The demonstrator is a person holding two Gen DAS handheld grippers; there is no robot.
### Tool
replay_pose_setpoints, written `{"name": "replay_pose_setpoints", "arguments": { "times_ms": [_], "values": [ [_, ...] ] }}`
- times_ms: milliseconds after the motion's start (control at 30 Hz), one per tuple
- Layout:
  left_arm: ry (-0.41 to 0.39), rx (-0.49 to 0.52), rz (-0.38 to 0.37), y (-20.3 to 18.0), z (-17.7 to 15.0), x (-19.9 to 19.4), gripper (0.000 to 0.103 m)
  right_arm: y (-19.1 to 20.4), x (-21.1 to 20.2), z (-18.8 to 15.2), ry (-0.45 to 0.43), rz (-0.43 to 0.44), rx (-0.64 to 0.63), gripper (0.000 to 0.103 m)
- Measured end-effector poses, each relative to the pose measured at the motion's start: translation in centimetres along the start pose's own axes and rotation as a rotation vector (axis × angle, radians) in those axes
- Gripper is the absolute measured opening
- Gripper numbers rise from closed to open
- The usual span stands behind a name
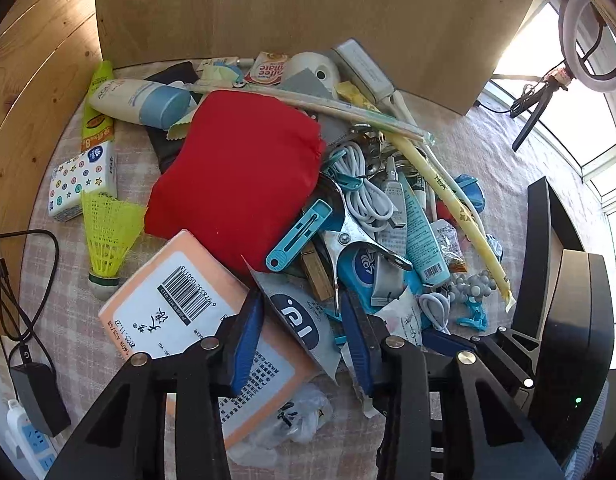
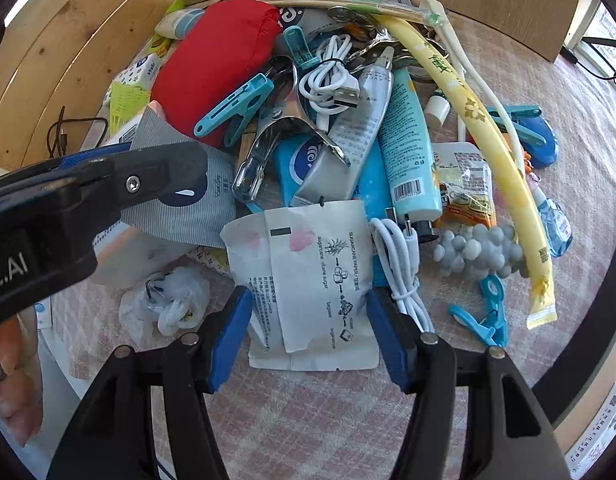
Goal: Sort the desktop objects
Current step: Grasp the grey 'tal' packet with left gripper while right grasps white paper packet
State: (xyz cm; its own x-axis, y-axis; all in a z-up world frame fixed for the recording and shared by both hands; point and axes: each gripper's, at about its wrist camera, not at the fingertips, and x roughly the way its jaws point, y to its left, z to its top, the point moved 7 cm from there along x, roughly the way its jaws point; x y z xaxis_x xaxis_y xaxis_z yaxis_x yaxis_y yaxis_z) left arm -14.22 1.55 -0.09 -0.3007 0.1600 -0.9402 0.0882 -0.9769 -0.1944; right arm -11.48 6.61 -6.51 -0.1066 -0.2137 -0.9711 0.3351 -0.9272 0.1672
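Right gripper (image 2: 308, 300) of mine hangs nose-down at the near edge of the heap with its jaws spread wide and nothing clamped. The white paper sachet (image 2: 304, 264) lies flat on the checked tablecloth (image 2: 308, 420), directly between my two blue pads (image 2: 228, 332). It runs lengthwise away from me toward the pile, so its short width spans the gap, and each side edge sits just inside a pad. I judge that closing would pinch it across that width with no turn of the wrist. This hand is plainly the nearer one to it. The left gripper (image 1: 302, 320) is off to the left, over the grey striped packet (image 1: 296, 316), which rests slantwise on the orange tissue pack (image 1: 156, 280). Its jaws stand fairly narrow with that packet between them, but I cannot tell whether the pads actually press on it. One thing crowds my right side: the white cable (image 2: 400, 264) trails down along the sachet's right edge, right beside the right-hand pad, so it could get caught in the same pinch. The rest of the clutter lies farther back.
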Motion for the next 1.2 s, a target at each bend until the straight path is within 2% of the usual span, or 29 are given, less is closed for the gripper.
{"name": "replay_pose_setpoints", "arguments": {
  "times_ms": [33,100,233,433,667,833,1033,1200],
  "values": [
    [0.002,0.005,0.002,-0.1,0.0,0.1,0.022,0.0,0.0,0.0,0.0,-0.004,0.0,0.059],
    [-0.003,0.01,0.0,-0.3,0.0,0.2,0.02,0.0,-0.1,-0.1,-0.001,-0.008,-0.006,0.059],
    [-0.014,0.005,-0.007,-0.1,-0.2,-0.1,0.001,-0.2,-0.3,-0.3,-0.004,-0.004,-0.012,0.052],
    [-0.024,-0.009,-0.017,0.2,-0.7,-0.8,0.001,-0.7,-0.8,-0.4,-0.026,0.006,-0.003,0.043],
    [-0.067,-0.029,-0.04,0.8,-1.3,-3.2,0.001,-1.4,-3.1,-0.9,-0.051,0.063,0.022,0.042],
    [-0.097,-0.031,-0.057,0.2,-1.5,-4.9,0.001,-1.8,-4.9,-2.9,-0.08,0.083,0.033,0.042],
    [-0.117,0.031,-0.089,-3.8,-1.7,-6.1,0.001,-4.2,-8.3,-3.5,-0.137,0.089,0.067,0.042],
    [-0.115,0.113,-0.136,-10.0,-1.8,-5.9,0.001,-8.2,-10.7,-3.8,-0.183,0.045,0.11,0.042]
  ]
}}
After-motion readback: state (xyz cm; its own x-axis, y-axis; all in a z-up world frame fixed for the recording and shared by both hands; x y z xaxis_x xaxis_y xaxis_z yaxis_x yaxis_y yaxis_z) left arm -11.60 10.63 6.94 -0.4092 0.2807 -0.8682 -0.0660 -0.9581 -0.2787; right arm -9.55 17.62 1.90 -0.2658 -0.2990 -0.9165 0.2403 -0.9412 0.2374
